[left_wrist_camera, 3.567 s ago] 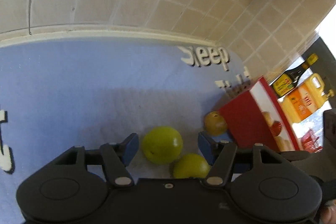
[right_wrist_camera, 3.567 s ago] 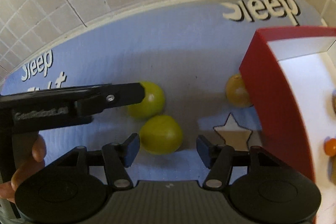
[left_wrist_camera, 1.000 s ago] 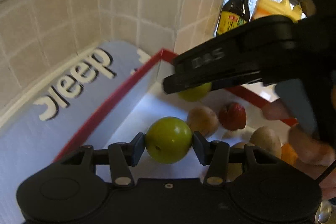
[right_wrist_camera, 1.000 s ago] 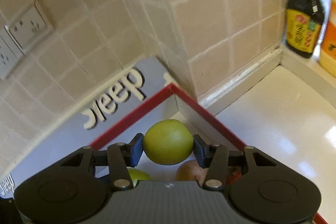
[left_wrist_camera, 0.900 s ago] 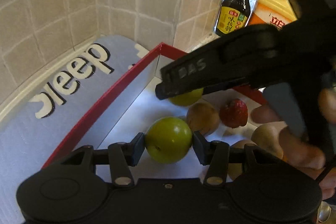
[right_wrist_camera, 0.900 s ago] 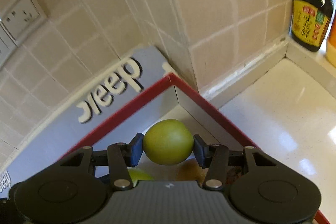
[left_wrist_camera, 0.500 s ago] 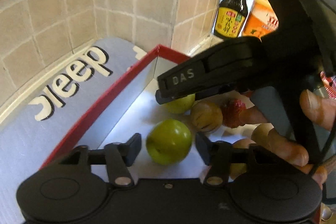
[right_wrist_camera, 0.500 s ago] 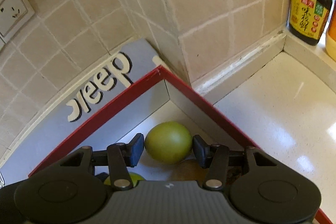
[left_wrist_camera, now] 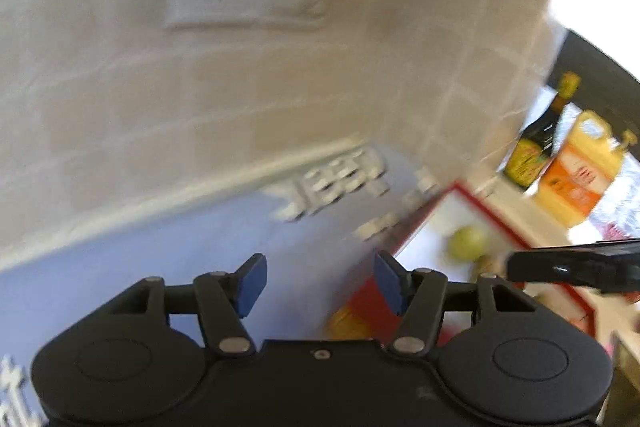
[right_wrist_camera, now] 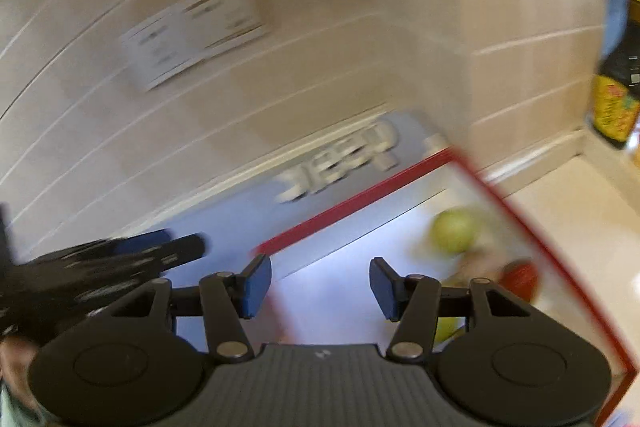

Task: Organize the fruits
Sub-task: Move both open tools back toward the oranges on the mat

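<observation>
1. The left gripper (left_wrist_camera: pixel 318 283) is spread wide and empty above the blue mat (left_wrist_camera: pixel 140 259).
2. An orange fruit (left_wrist_camera: pixel 346 323) lies on the mat beside the red box (right_wrist_camera: pixel 360 201); grabbing it looks next.
3. The right gripper (right_wrist_camera: pixel 320 285), wide and empty, hangs over the box, where a green fruit (right_wrist_camera: pixel 454 229) sits.

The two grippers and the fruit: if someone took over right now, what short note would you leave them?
Left gripper: open, holding nothing, above the blue mat.
Right gripper: open, holding nothing, over the red-edged box.
Done: a green fruit lies in the box's far corner, with other blurred fruit near it.
Left: one orange fruit sits on the mat, against the box's outside wall. Box it next.
</observation>
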Motion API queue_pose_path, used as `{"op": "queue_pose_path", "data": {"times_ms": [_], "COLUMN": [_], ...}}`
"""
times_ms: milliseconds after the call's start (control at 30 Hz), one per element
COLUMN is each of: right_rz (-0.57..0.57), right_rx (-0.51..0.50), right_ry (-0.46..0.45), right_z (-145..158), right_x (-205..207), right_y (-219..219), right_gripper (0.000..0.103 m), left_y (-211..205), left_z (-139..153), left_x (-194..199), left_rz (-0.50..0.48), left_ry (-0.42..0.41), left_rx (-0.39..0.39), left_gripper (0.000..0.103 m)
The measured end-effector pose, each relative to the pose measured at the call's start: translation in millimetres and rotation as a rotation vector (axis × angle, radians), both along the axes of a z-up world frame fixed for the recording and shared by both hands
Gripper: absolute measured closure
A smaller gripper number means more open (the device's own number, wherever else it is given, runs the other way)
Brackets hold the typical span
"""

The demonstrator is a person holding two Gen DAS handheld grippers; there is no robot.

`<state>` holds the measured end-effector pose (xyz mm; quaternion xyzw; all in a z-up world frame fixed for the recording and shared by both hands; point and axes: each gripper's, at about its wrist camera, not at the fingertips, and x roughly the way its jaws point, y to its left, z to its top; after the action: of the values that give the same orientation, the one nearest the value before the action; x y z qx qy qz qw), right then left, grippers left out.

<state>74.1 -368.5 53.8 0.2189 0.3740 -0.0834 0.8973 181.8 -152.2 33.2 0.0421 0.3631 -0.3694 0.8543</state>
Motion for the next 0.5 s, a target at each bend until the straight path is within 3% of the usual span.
{"op": "queue_pose_path", "data": {"times_ms": [167,333,500], "right_rz": [0.093,0.126,0.124], "right_rx": [0.064,0.09,0.119], "right_ry": [0.079,0.208,0.251], "right_z": [-26.8,-60.6,-71.3], "right_x": [15.4,16.4,-14.4], "right_y": [54.9,67.9,66.0], "right_gripper": [0.047,0.048,0.048], "left_y": [27.1,27.2,6.1], "left_z": [-42.5,-61.9,-65.9], "left_x": [-2.5,-6.2,-1.8], "left_rz": [-0.013,-0.132,-0.274], "left_ry": [0.064,0.058,0.016], "left_rx": [0.054,0.045,0.028], "left_gripper": [0.04,0.034,0.033]}}
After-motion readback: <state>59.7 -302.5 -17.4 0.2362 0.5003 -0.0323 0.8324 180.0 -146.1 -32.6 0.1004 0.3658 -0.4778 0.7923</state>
